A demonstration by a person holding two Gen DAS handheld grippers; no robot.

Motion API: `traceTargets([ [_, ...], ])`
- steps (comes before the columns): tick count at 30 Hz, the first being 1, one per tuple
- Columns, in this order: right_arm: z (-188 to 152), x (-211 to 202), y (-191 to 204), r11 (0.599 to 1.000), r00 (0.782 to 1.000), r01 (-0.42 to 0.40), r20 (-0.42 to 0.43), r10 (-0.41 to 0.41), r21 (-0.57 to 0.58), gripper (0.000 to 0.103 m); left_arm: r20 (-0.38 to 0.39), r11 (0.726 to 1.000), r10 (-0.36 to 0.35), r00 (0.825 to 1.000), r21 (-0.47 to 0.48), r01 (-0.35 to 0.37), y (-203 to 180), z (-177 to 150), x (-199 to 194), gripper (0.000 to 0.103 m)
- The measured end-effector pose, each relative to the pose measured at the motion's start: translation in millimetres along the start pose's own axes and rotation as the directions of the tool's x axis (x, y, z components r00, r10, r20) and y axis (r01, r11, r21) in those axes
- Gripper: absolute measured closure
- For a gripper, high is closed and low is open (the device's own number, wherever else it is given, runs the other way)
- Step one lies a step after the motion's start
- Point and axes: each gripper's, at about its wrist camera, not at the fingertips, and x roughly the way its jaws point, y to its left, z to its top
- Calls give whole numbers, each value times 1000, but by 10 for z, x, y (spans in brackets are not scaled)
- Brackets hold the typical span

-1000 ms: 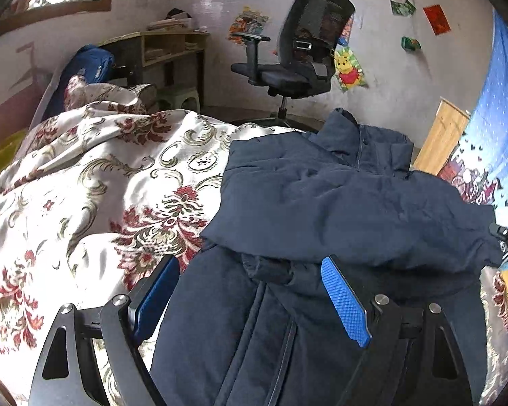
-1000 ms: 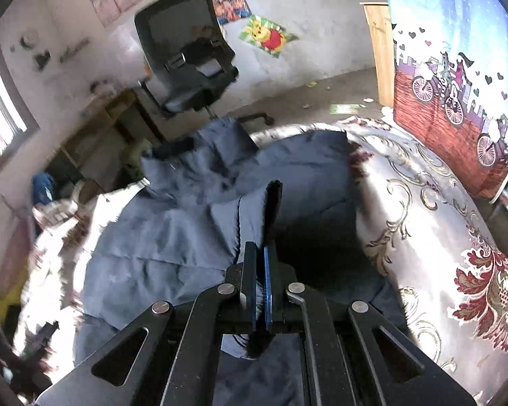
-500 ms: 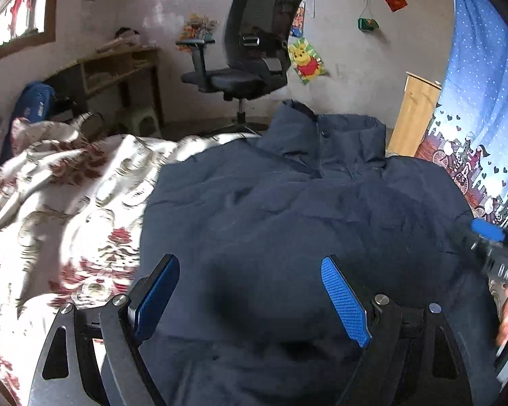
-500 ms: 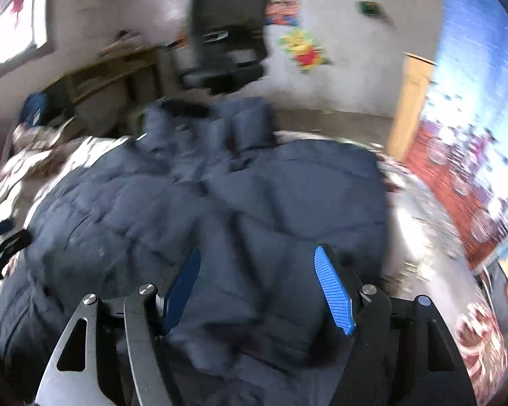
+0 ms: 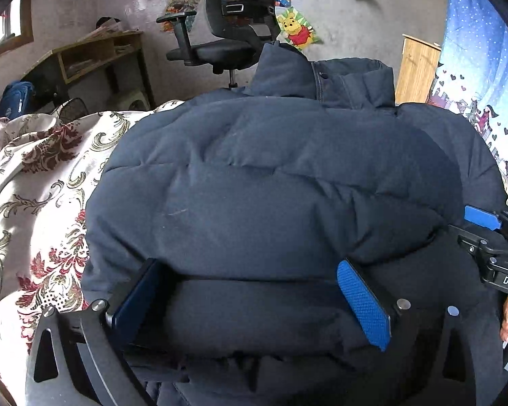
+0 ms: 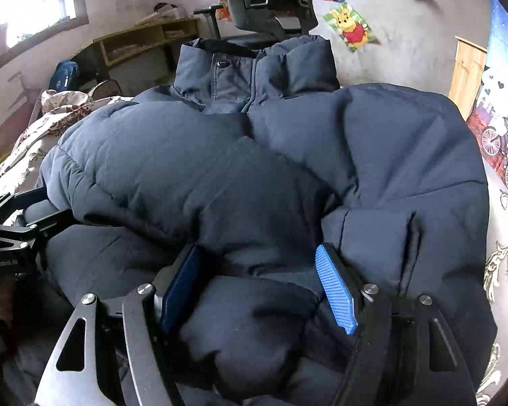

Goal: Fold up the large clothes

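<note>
The left tool [image 5: 250, 301] hangs low over the navy puffer jacket [image 5: 271, 182], its jaws opening wide, gripping nothing; the right tool [image 6: 257, 287] stands apart too, fabric bulging between its pads, unclamped; the jacket lies with sleeves folded across its body on a floral bedspread [image 5: 40, 182]; an office chair [image 5: 233, 17] stands beyond.

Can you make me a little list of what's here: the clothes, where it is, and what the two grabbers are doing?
clothing: navy puffer jacket, sleeves folded across its front
collar: far end, toward the office chair
surface: floral bedspread
left gripper: jaws opening, over the jacket's near edge
right gripper: open, over the jacket's near edge
</note>
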Motion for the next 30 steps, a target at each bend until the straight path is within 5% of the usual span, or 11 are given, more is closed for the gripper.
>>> traceTargets([
  [10, 13, -56, 77, 999, 999, 46, -25, -45, 3, 35, 11, 1000, 18, 1000, -1, -18, 1, -15, -18, 0],
  [19, 1, -359, 144, 995, 988, 100, -119, -100, -6, 15, -78, 999, -9, 997, -52, 5, 141, -75, -266, 0],
  [25, -91, -851, 437, 953, 970, 242, 21, -242, -181, 15, -85, 993, -44, 995, -110, 35, 330, -151, -643, 0],
  [30, -105, -1235, 696, 930, 959, 277, 132, -251, -243, 15, -27, 992, -24, 999, -126, 20, 491, -52, -915, 0],
])
